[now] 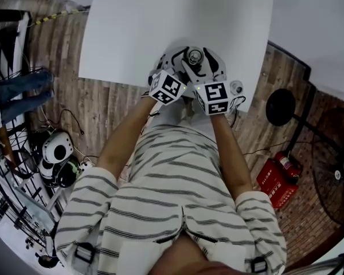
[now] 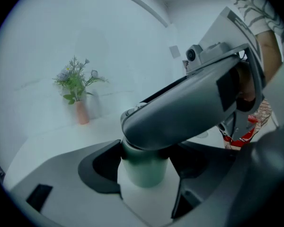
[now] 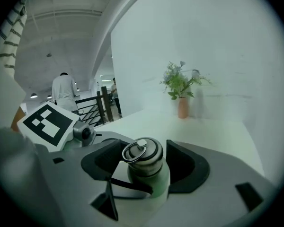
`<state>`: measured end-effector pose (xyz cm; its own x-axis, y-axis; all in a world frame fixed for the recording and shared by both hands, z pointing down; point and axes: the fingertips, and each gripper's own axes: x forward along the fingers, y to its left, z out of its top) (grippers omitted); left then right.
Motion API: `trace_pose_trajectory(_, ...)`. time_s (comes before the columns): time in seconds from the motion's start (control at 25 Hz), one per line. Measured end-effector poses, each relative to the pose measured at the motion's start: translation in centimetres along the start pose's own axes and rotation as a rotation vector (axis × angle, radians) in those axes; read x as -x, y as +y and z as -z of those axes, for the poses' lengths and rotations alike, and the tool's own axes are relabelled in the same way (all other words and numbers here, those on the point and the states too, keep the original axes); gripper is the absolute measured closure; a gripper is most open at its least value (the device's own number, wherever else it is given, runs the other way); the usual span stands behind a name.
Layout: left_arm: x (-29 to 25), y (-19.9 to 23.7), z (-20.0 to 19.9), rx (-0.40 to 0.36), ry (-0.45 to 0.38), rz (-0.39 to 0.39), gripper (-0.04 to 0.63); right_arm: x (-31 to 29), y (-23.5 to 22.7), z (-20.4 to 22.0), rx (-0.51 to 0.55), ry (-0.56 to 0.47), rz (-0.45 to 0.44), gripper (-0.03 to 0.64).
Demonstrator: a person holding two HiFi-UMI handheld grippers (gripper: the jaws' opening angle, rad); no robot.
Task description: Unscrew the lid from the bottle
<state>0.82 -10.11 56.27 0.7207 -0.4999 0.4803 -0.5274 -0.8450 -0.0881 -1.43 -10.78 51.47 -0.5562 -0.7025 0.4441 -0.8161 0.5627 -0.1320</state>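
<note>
Pale-green bottle (image 2: 143, 174): upright on the white table (image 3: 217, 131), close to the near edge and right in front of the person, body low and cap up so both tools get a level each.
Left gripper (image 2: 146, 161): dark pads pressed in on the bottle's body from both sides. That's the anchor, I'd say, to keep the body from spinning.
Steel lid (image 3: 143, 154): still on the neck, its loop ring (image 3: 135, 150) lying on top; no gap at the thread that I can make out.
Right gripper (image 3: 143, 161): stacked just above the left one, jaws spread either side of the lid with table showing through on one side. It is around the lid, not squeezing it.
Step in hand: by my reading, lining up for the twist.
Vase (image 3: 182, 107): well apart at the far side, out of harm's way.
</note>
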Motion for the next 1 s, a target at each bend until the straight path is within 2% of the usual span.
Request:
trace_pose_trajectory(0.08,-0.06,-0.13,-0.04,-0.001,0.0,0.0,0.281,0.15,0.03,0.1,0.007,-0.006,0.011,0.344)
trace_pose_trajectory(0.44,0.05,-0.31,-0.11,-0.002,0.0,0.001,0.281,0.49,0.27,0.16,0.052,-0.003,-0.017,0.35)
trace_pose_trajectory(0.6,-0.03,-0.38,-0.31,-0.006,-0.004,0.004,0.281,0.71,0.22,0.13,0.062,0.01,-0.086,0.35)
trace_pose_trajectory(1.0,-0.1,-0.21,-0.11,-0.005,-0.006,0.009,0.281,0.46,0.67,0.25,0.188,0.049,-0.262,0.35)
